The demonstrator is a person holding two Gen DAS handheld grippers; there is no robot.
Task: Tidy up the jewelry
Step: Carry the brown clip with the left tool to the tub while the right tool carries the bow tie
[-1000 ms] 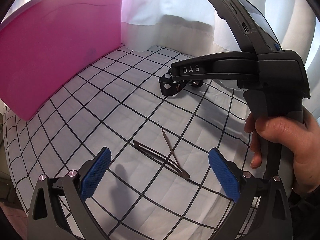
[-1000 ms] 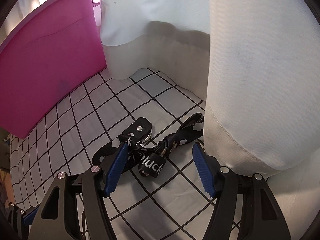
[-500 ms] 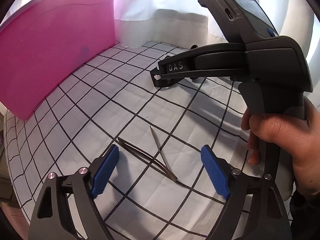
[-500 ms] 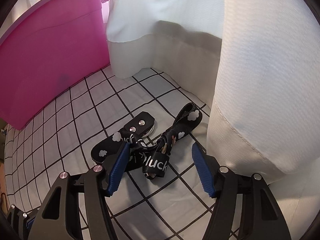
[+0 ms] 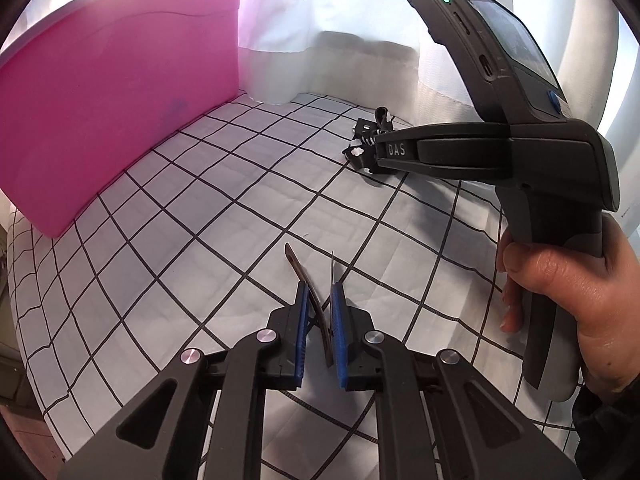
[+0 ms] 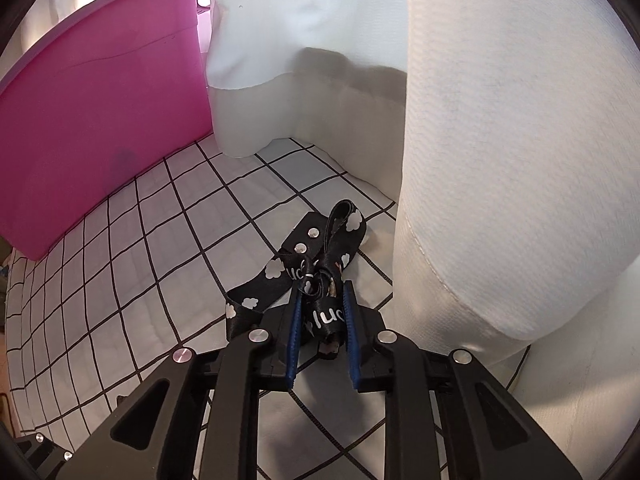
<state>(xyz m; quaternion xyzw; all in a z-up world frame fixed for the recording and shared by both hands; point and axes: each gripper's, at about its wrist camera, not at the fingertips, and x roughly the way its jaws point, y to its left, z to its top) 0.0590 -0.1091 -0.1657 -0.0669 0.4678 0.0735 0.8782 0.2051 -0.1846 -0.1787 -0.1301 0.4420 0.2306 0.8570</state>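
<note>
My left gripper (image 5: 319, 292) is shut on a thin dark metal hair clip (image 5: 304, 276), whose two prongs stick out forward above the checked cloth. My right gripper (image 6: 321, 300) is shut on a black lanyard strap (image 6: 276, 270) printed with white clouds and letters, bunched on the cloth beside the white curtain. In the left wrist view the right gripper's body (image 5: 500, 148) reaches in from the right, its tip at the strap (image 5: 362, 148).
A pink plastic bin (image 5: 108, 92) stands at the back left, also in the right wrist view (image 6: 92, 120). White curtain folds (image 6: 500, 160) hang close on the right and behind. The white cloth with black grid lines (image 5: 180, 216) covers the surface.
Both grippers have closed: the left one on the hair clip, the right one on the lanyard strap. The clip's prongs now point forward between the left pads.
</note>
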